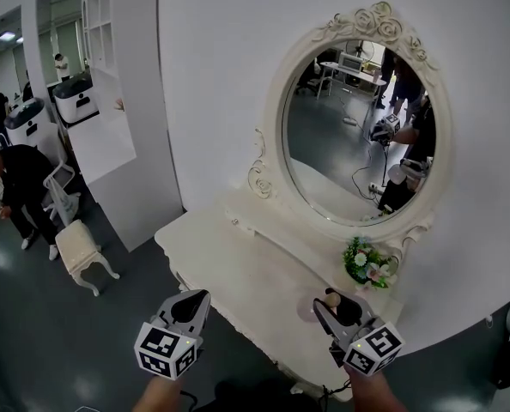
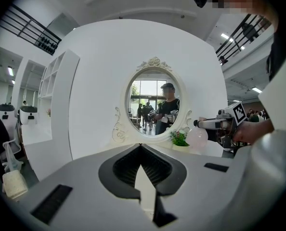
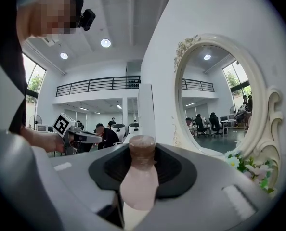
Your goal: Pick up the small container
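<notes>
The small container (image 3: 139, 182) is a pale pink bottle with a brown cap. It lies lengthwise between the jaws of my right gripper (image 3: 142, 150), cap pointing away, and the gripper is shut on it. In the head view the right gripper (image 1: 328, 303) holds the container (image 1: 309, 309) over the right front part of the white dressing table (image 1: 238, 273). The left gripper view shows the container (image 2: 197, 136) as a pink globe under the right gripper (image 2: 215, 124). My left gripper (image 1: 199, 297) hangs off the table's front edge, jaws (image 2: 141, 148) together with nothing in them.
An oval mirror (image 1: 358, 131) in an ornate white frame stands at the back of the table. A small pot of flowers (image 1: 368, 264) sits at its right base. A white stool (image 1: 81, 251) and several people are on the floor to the left.
</notes>
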A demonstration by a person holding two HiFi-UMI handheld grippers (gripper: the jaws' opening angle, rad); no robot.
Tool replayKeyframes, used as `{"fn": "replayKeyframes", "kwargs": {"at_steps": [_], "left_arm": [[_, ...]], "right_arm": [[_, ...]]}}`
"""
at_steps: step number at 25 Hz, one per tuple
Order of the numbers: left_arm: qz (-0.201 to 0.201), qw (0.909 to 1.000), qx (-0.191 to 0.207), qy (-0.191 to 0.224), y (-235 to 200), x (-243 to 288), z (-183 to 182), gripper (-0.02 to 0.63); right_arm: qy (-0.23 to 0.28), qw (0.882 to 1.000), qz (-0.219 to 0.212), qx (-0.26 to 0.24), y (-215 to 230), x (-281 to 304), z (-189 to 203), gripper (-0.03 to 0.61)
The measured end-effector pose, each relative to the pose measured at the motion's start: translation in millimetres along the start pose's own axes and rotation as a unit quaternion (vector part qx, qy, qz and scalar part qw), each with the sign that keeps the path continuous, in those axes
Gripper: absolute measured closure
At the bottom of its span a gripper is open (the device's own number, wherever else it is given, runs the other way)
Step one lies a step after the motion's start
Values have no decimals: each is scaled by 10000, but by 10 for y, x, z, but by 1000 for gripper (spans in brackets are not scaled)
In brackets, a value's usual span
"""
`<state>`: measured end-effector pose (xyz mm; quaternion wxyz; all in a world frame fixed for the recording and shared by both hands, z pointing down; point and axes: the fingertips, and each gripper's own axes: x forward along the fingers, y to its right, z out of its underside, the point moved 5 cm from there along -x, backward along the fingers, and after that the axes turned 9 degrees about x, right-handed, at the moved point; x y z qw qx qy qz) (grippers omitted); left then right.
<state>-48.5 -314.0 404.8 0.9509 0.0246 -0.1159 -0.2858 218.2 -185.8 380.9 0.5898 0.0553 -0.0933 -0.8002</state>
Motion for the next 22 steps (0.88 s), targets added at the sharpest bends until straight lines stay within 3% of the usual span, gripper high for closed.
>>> {"fn": "replayKeyframes", "kwargs": {"at_steps": [22], "left_arm": [[-89,9999,-45,-55,-59,-3,34,607]], "right_arm": [[-20,9998,-153,131,-16,111,69,431]]}}
